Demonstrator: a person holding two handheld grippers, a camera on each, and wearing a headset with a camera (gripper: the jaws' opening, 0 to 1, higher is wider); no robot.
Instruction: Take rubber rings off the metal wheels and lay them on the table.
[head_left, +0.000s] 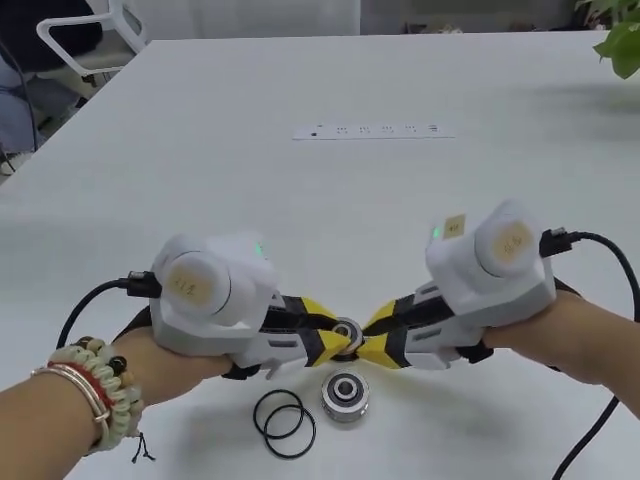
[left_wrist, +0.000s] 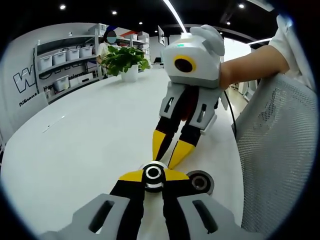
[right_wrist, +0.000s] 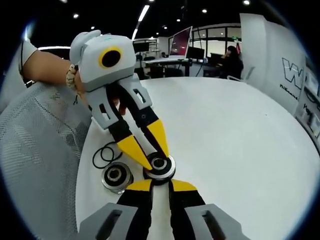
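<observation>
A metal wheel (head_left: 346, 333) with a dark rubber rim hangs just above the table between both grippers. My left gripper (head_left: 332, 340) is shut on it, and in the left gripper view the wheel (left_wrist: 153, 173) sits between its yellow tips (left_wrist: 153, 177). From the opposite side my right gripper (head_left: 366, 340) meets the wheel, its jaws pinched together at the wheel's edge (right_wrist: 160, 167). A second wheel (head_left: 345, 397) lies on the table below them. Two loose black rubber rings (head_left: 283, 422) lie overlapping to its left.
The white table (head_left: 320, 200) stretches far ahead, with a flat white power strip (head_left: 372, 131) near its middle. An office chair (head_left: 85, 40) stands at the far left corner and plant leaves (head_left: 620, 35) at the far right. Black cables trail from both grippers.
</observation>
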